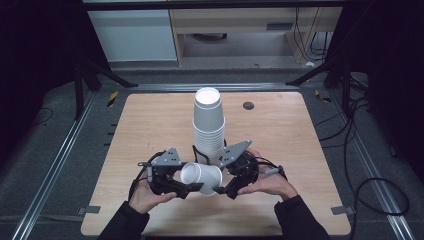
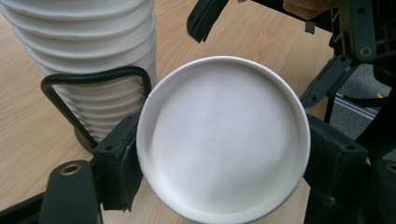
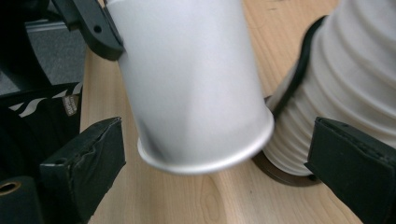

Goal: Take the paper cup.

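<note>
The left gripper (image 1: 192, 186) holds a single white paper cup (image 1: 201, 177) on its side, its two black jaws pressed against opposite sides of the cup near the base. In the left gripper view the cup's round bottom (image 2: 223, 140) faces the camera, with a black pad touching it on each side. The cup hangs just above the bench (image 1: 150, 120), near the middle of its near edge, its open mouth pointing toward the right gripper (image 1: 225, 189).

The right gripper is spread wide and grips nothing. In the right gripper view its jaws stand well apart, and the cup's rim (image 3: 210, 158) sits between them without touching either pad.

Just behind the two grippers stands a tall stack of white cups (image 1: 209, 125), upside down, held in a black wire holder (image 2: 93, 77) at its foot, near the bench's centre.

Judging by this, one cup is free of the stack and in hand; the many nested cups remain on the stack. The next step is likely a handover or setting the cup down.

The person's hands come in from the near edge, forearms angled inward so that both grippers meet at the cup, the left hand (image 1: 145, 195) low and the right hand (image 1: 265, 182) slightly farther forward.
</note>
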{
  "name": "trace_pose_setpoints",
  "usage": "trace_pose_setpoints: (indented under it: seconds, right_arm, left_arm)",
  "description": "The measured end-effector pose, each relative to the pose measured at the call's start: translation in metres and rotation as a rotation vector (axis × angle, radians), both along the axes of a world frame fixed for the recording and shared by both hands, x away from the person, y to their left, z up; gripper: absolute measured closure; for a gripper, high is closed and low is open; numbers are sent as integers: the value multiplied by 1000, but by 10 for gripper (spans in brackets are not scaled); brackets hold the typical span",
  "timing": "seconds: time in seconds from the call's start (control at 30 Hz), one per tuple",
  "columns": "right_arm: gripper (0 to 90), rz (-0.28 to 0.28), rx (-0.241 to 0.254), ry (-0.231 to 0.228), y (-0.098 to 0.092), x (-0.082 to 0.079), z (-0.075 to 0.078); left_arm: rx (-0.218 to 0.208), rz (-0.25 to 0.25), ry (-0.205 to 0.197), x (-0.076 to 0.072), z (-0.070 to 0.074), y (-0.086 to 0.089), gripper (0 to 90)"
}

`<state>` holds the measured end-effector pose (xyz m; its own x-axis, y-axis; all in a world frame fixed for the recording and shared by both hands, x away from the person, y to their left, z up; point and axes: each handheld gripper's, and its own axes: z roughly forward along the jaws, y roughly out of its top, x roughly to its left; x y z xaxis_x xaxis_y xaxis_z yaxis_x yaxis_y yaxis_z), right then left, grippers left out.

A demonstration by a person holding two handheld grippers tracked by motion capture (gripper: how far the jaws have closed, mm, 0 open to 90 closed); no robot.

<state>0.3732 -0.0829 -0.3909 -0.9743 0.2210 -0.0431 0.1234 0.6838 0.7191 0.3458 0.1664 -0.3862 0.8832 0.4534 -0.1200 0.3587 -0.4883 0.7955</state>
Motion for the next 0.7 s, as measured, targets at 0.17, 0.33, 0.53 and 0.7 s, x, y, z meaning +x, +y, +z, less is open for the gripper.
trace_pose_setpoints:
  seconds: [0.17, 0.33, 0.53, 0.7]
  right_arm:
    - [43, -42, 35, -11, -20, -1, 2]
    - [43, -78, 75, -9, -34, -3, 0]
    - [53, -130, 130, 2, -52, -7, -6]
    - [55, -154, 180, 15, -58, -7, -8]
  left_arm:
    - [-18, 10, -11, 2, 0, 4, 226]
    - [-39, 12, -16, 3, -1, 7, 225]
    - [-108, 20, -46, 3, -2, 8, 225]
    - [-160, 20, -57, 3, -3, 9, 224]
